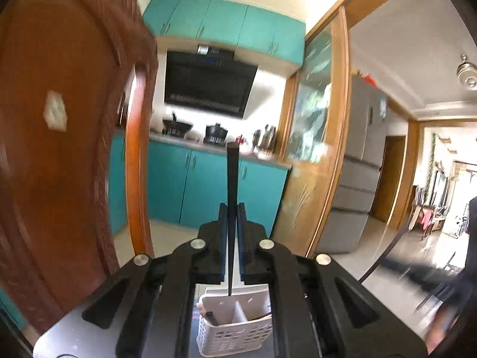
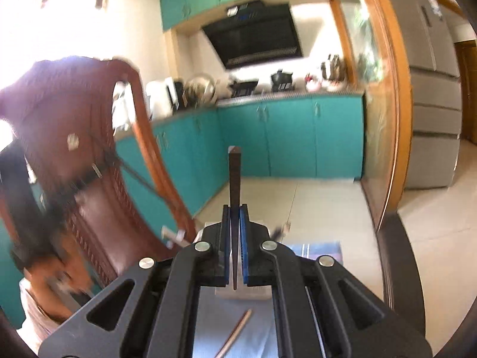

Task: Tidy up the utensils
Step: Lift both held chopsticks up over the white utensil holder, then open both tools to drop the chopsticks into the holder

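Black, slim and square-ended, one dark chopstick [image 1: 232,197] stands pinched between the pressed-together fingers of the left gripper [image 1: 232,217], pointing up and away toward a teal kitchen. A matching dark chopstick [image 2: 234,208] is pinched the same way in the right gripper [image 2: 234,217]. Below the left gripper sits a white perforated plastic utensil caddy [image 1: 235,328] with a divider; the held chopstick's narrow tip hangs just above its rim. Under the right gripper, a pale wooden chopstick [image 2: 235,332] lies loose on the light blue cloth [image 2: 256,337] covering the table. A brown wooden chair back [image 1: 59,119] stands close on the left.

Both views are smeared with motion. Each chopstick is gripped low on its tapered end, so the long upper part could swing or slip as the hands tilt. A tip arriving off line might catch the caddy's rim or divider and tip the light caddy. I'd guess the chair is close enough to clip.
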Motion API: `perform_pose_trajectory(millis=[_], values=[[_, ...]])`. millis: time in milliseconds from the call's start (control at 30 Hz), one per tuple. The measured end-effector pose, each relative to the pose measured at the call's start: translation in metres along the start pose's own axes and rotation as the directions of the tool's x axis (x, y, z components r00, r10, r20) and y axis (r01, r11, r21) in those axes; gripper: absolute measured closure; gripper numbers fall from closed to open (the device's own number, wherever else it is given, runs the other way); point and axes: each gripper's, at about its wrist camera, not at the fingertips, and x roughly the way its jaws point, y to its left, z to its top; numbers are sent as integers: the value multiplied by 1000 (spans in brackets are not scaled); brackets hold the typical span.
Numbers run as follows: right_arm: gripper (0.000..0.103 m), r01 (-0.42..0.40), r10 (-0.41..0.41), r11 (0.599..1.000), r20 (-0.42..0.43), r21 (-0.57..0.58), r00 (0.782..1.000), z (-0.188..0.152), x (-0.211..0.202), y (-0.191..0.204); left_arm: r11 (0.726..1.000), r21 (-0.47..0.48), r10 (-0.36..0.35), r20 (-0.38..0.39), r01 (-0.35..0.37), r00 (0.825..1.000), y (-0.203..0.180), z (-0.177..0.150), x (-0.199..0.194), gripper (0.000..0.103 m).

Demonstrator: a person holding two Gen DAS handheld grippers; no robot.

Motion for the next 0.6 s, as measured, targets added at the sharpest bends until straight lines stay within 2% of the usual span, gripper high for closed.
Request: perform_pose_trajectory(millis=[100, 233, 400, 467, 600], values=[[96, 33, -36, 999, 86, 31, 996, 6, 5, -5, 999, -23, 24, -123, -27, 992, 9, -26, 42, 96], [96, 59, -68, 996, 152, 65, 986, -4, 22, -6, 998, 37, 61, -176, -55, 982, 4, -45, 58, 96], [96, 92, -96, 994, 78, 54, 992, -27, 70, -6, 995, 74, 74, -202, -60, 977, 4, -54, 58, 96], [96, 103, -105, 994, 51, 41, 993, -36, 80, -3, 996, 67, 75, -192, -63, 978, 8, -53, 48, 83], [96, 101, -102, 994, 22, 30, 995, -49, 89, -1, 998, 13, 56, -166, -54, 985, 18, -53, 20, 78]])
